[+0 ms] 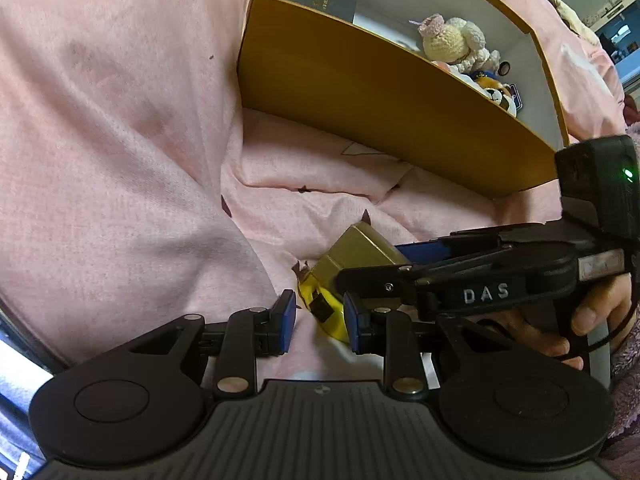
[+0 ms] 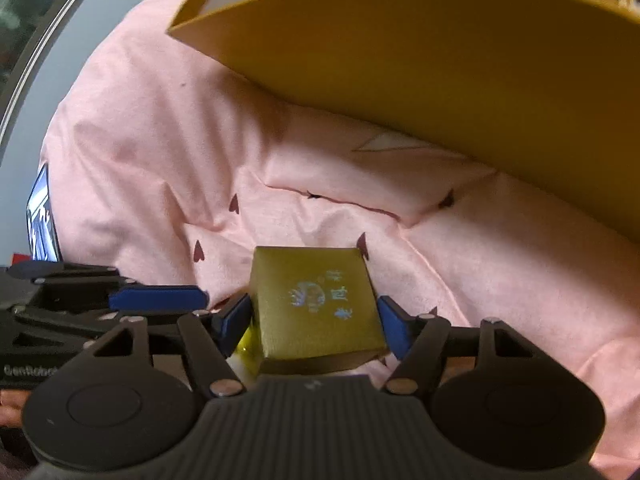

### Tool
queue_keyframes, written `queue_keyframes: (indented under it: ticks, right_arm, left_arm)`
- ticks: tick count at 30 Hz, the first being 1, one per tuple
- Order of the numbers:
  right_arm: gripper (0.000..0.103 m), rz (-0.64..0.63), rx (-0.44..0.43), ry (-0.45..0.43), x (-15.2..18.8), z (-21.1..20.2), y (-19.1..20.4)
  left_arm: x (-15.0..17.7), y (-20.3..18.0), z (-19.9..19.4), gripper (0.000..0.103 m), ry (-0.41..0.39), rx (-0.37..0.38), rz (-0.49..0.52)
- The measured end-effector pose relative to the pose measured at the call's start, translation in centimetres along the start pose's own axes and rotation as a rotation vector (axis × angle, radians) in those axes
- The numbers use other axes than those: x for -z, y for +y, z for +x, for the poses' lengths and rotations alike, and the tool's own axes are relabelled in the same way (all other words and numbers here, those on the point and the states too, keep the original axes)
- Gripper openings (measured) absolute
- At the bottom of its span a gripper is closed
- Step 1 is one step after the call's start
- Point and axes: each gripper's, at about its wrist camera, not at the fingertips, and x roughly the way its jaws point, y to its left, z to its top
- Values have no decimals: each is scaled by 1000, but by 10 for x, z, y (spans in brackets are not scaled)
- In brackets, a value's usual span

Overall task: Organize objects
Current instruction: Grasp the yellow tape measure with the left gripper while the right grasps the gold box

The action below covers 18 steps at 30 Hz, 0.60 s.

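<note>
A: Left wrist view first. My left gripper [image 1: 320, 322] is partly open with nothing gripped; between its pads I see only pink bedding [image 1: 120, 160] and the edge of a yellow thing [image 1: 326, 312] just beside the right pad. The gold box [image 1: 360, 254] lies just beyond, with my right gripper [image 1: 370, 266] reaching across it. The orange bin [image 1: 360, 92] sits far right, plush toys [image 1: 460, 44] already inside.

B: And the other camera?

A: Right wrist view: the gold box [image 2: 316, 308] sits between my right gripper [image 2: 314, 318] pads, which stand a little wider than the box. I judge it's not gripped. The yellow thing [image 2: 246, 350] peeks out under its near left corner.

B: So how would you proceed?

A: I'd centre the box, close squarely on its side faces, lift clear of the yellow thing, then carry it over the bin's [image 2: 400, 60] near wall. The left one should keep out of the way.
</note>
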Motion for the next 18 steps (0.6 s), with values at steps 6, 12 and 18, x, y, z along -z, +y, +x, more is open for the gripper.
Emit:
queue_keyframes:
  ticks: [6,12,18]
  right_arm:
    - [69,-106,150,-59,15,-27,20]
    - [69,-217,414,-82,28,-46,24]
    - [69,-220,445,-6,38,-34,10]
  left_arm:
    - [-1,-3,7,38,34,22,-1]
    - [-6,-2,24,49,74,17,-38]
    - [-10,11,45,49,127,23,-144]
